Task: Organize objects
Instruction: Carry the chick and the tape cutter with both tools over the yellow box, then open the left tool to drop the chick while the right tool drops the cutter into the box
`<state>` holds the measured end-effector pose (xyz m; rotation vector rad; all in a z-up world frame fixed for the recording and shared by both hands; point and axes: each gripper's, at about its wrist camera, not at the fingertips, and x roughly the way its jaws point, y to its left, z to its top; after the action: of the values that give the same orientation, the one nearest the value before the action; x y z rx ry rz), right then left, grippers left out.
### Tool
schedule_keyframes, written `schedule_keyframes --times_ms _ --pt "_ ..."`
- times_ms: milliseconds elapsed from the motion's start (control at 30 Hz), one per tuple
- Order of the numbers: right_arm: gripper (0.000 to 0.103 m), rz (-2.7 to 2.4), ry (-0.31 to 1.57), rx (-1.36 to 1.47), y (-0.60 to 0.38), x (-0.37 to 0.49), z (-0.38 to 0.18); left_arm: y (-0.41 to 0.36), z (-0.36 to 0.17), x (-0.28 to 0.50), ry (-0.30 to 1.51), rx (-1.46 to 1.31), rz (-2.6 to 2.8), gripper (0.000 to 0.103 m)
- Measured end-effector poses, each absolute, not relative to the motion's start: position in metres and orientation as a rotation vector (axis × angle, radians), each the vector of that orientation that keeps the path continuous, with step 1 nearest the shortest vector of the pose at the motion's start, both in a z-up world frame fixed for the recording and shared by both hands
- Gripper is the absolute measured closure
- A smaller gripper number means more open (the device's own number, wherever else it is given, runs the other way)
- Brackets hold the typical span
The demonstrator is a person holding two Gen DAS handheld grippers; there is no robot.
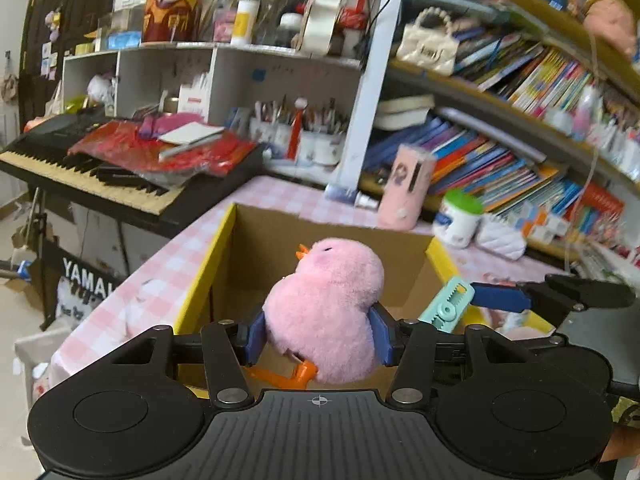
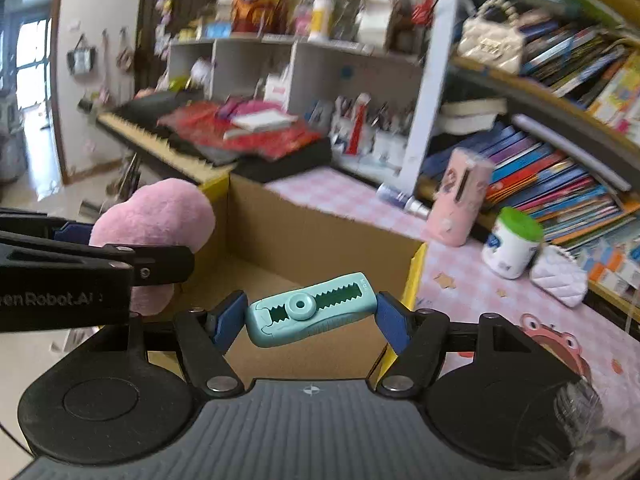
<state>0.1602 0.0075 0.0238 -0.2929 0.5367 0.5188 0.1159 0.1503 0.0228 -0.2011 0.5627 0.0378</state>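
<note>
My left gripper (image 1: 319,338) is shut on a pink plush chick (image 1: 326,308) with orange beak and feet, held over the open cardboard box (image 1: 280,236) with yellow flaps. My right gripper (image 2: 308,318) is shut on a teal toothed plastic clip (image 2: 310,309), held above the same box (image 2: 304,236). The clip (image 1: 446,306) and right gripper also show at the right of the left wrist view. The plush (image 2: 156,220) and left gripper show at the left of the right wrist view.
The box stands on a pink checked tablecloth (image 2: 480,292). A pink cylinder (image 2: 462,196), a white jar with a green lid (image 2: 512,244) and a white quilted pouch (image 2: 560,276) stand at the right before bookshelves. A keyboard piano (image 1: 92,176) with red cloth stands at the left.
</note>
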Motion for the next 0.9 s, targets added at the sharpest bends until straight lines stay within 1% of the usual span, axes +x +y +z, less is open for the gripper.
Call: schedule_keyframes --times_ms 333,467,633,667,700,733,767,800,900 --pt "0.035 0.624 0.683 -0.376 0.022 0.213 -0.009 0.142 0.0 0.155 0.692 -0.13 0.096 0.051" --pt "0.035 0.691 0.767 -0.443 0.03 0.216 -0.013 0.14 -0.007 0.164 0.735 -0.136 0.108 0.051" --pt "0.034 0.688 0.797 -0.465 0.034 0.218 -0.014 0.14 -0.006 0.164 0.742 -0.138 0.12 0.048" --pt "0.033 0.683 0.794 -0.463 0.033 0.218 -0.014 0.141 -0.005 0.163 0.733 -0.137 0.122 0.043" --pt "0.031 0.676 0.788 -0.456 0.033 0.217 -0.013 0.141 -0.002 0.16 0.715 -0.138 0.128 0.036" --pt "0.024 0.671 0.778 -0.44 0.031 0.215 -0.012 0.141 0.001 0.158 0.699 -0.14 0.133 0.031" --pt "0.017 0.663 0.763 -0.425 0.029 0.214 -0.011 0.141 0.004 0.155 0.68 -0.144 0.134 0.022" --pt "0.016 0.65 0.74 -0.41 0.027 0.211 -0.009 0.141 0.007 0.151 0.662 -0.147 0.131 0.02" --pt "0.016 0.606 0.7 -0.394 0.024 0.206 -0.004 0.139 0.017 0.14 0.613 -0.142 0.119 0.019"
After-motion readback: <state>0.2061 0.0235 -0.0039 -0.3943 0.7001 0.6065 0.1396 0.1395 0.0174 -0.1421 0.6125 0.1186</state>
